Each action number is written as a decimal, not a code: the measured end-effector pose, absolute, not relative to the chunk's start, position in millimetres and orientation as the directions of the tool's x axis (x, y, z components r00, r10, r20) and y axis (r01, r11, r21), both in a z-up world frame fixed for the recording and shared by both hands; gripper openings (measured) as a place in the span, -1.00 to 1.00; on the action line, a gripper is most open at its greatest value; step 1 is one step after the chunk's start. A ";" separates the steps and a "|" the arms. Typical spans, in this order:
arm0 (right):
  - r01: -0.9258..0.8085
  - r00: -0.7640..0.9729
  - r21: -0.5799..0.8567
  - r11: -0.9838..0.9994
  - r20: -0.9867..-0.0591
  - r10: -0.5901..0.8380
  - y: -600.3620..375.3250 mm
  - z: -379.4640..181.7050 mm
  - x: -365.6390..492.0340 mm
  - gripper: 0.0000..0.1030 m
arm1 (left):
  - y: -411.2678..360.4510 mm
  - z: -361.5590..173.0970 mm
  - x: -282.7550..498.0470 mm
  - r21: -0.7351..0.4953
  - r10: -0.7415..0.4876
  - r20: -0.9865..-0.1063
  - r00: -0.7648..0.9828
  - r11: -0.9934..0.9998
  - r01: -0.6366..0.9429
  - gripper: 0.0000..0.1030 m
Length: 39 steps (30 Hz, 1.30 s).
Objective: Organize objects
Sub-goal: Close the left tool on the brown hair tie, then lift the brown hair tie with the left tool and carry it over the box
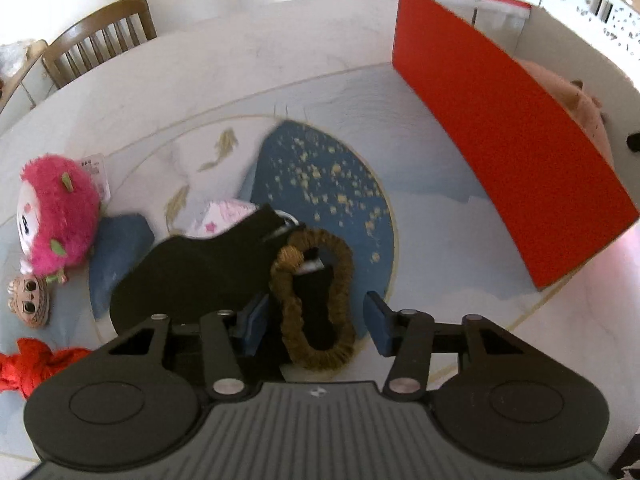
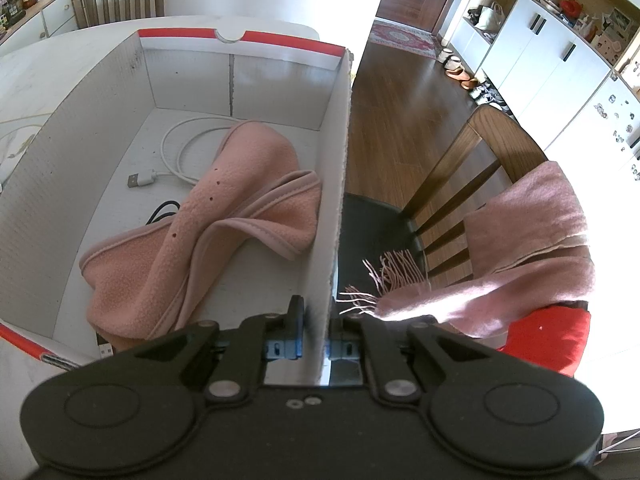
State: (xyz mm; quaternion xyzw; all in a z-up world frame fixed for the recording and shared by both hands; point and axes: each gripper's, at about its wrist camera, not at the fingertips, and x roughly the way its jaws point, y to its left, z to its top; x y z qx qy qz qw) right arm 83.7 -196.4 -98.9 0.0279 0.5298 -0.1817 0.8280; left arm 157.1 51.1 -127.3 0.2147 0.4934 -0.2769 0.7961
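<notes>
On the far left of the left wrist view, a pink plush toy (image 1: 56, 216) is seen lying on the round table (image 1: 200, 80), with a small brown doll head (image 1: 30, 300) just below it and a bunched red cloth (image 1: 28, 364) at the frame's lower edge; a wooden chair (image 1: 100, 36) is set beyond the table's far rim. Toward the middle, a black pouch (image 1: 192, 272) with a brown furry loop (image 1: 316, 300) is seen; the left gripper (image 1: 316, 324) is spread wide, its left finger lying against the pouch and the loop sitting between the fingers, neither finger pressed on it. A pink-and-white patterned item (image 1: 224, 216) is partly hidden behind the pouch. To the right, a red box (image 1: 500, 140) is stood on the table, well apart from the pouch.

Across the right wrist view, the box's white interior (image 2: 120, 120) is shown; a white USB cable (image 2: 176, 160), a black cable (image 2: 162, 212) and a pink towel (image 2: 208, 240) are held inside. The right gripper (image 2: 318, 332) is clamped on the box's right wall (image 2: 336, 184), one finger inside and one outside. Farther right, a pink fringed scarf (image 2: 520, 248) is draped over a second chair (image 2: 472, 168).
</notes>
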 end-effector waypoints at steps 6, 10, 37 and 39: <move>0.327 0.374 -0.145 0.934 -0.888 -0.269 -196.5 -97.5 82.8 -0.84 | 50.5 -133.4 157.6 0.052 -0.220 -0.913 0.343 0.772 0.634 -0.08; 0.326 0.375 -0.142 0.935 -0.888 -0.266 -196.9 -98.5 82.0 -0.84 | 51.8 -131.9 158.6 0.067 -0.207 -0.910 0.359 0.782 0.620 -0.41; 0.305 0.387 -0.120 0.945 -0.890 -0.239 -201.6 -103.8 79.7 -0.87 | 49.6 -61.2 170.0 -0.106 -0.381 -0.868 0.320 0.770 0.629 -0.74; 0.304 0.388 -0.121 0.945 -0.890 -0.239 -201.2 -103.9 79.8 -0.87 | 46.2 -69.4 166.3 -0.116 -0.378 -0.878 0.292 0.762 0.637 -0.74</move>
